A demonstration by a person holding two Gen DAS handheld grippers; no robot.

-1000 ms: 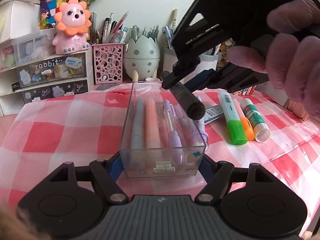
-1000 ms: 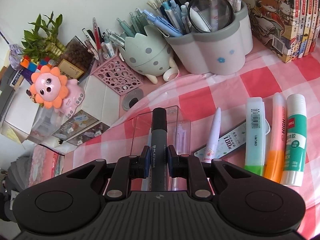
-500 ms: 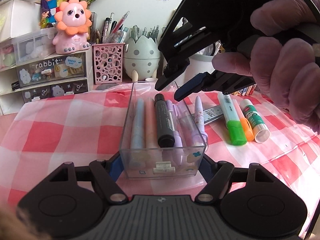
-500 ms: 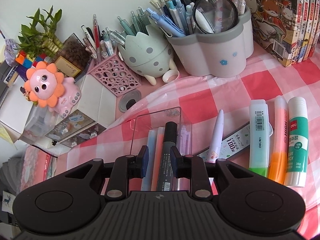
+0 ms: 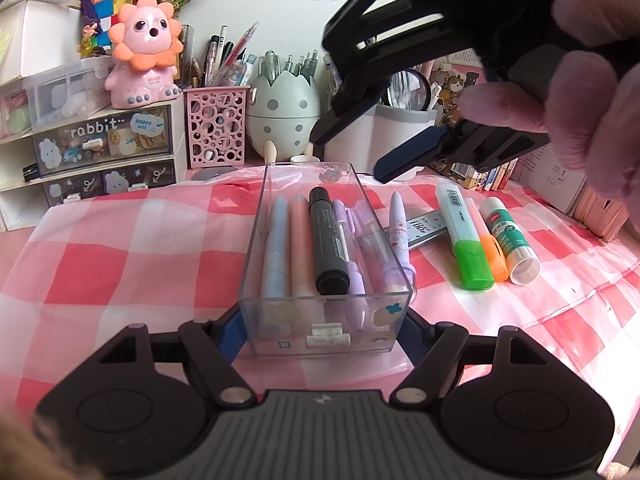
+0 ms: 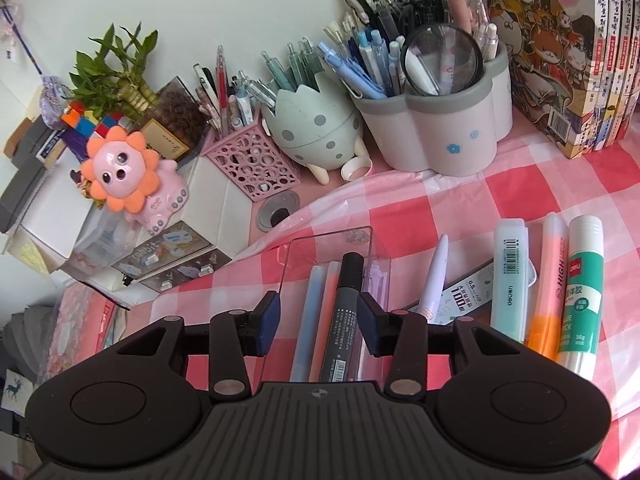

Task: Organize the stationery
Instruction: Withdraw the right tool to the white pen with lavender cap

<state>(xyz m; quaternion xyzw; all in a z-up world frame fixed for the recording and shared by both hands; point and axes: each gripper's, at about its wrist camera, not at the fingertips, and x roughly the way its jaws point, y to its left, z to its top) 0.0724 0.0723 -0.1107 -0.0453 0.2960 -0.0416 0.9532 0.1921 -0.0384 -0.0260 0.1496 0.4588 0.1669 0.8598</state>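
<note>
I am holding the clear box by its near end with my left jaws, which are clamped on its two sides. The box is sitting on the checked cloth of the worktop, its long axis running away from me.

My right jaws are hovering above the box and opening; the black marker is showing between the blue pads from that camera, but they are not pressing on it. From the left camera those jaws are hanging well above the box's far end, with a gloved hand gripping the handle.

The marker is lying inside the box, lengthwise, between a peach pen and a lilac pen. A blue pen is lying along the left wall.

Outside the box, to its right on the cloth, more stationery is waiting: a white pen just beside the box, a lead case partly under it, then a green highlighter, an orange highlighter and a glue stick lying side by side.

Along the wall behind, pen holders are standing: a pink cup, an egg cup and a grey-rimmed pot.
</note>
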